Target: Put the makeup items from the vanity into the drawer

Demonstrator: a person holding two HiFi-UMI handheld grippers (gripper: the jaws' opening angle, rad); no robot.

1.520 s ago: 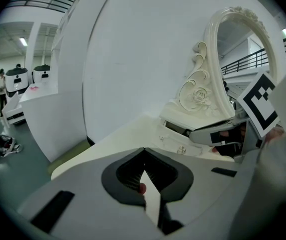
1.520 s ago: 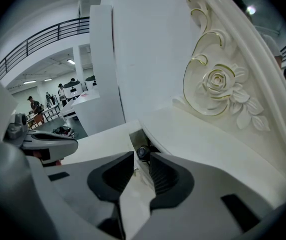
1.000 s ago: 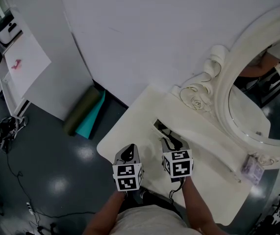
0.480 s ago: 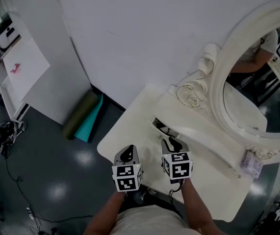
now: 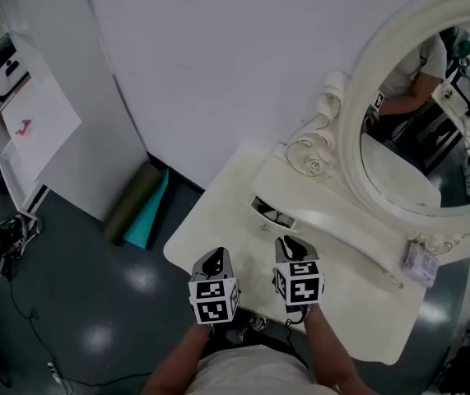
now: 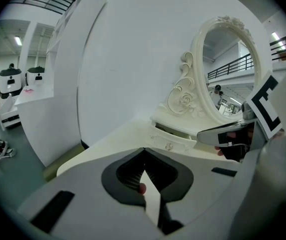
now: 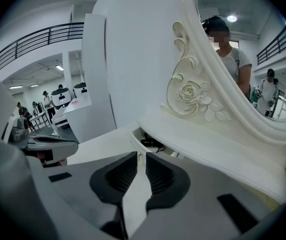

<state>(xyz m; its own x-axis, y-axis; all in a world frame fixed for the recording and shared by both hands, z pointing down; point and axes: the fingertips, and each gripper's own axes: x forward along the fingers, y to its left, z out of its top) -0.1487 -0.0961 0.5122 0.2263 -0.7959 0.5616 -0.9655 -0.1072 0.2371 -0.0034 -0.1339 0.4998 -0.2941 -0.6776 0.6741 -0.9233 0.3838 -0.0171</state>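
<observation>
Grippers sit side by side over the near edge of the cream vanity (image 5: 206, 225), both pointing toward the back shelf. Left gripper (image 5: 212, 258) has its jaw tips together and nothing between them; only bare tabletop shows under the pads in the left gripper view. Right gripper (image 5: 292, 244) has jaws just been closing and now stands with a thin slit between the pads, nothing in it, so it is empty too.

Drawer (image 5: 269, 213) in the raised shelf is pulled partly out, just ahead of the right gripper. Dark items (image 7: 150, 143) with a bit of cord lie inside; can't tell what they are. Small pale packet (image 5: 420, 264) rests on the vanity top at the foot of the oval mirror (image 5: 399, 167), well apart from both grippers and from the drawer. Neither gripper touches the drawer or the packet.

Mirror reflects a person in a light top. Rolled green mat (image 5: 133, 197) lies on the floor to the left of the vanity.
</observation>
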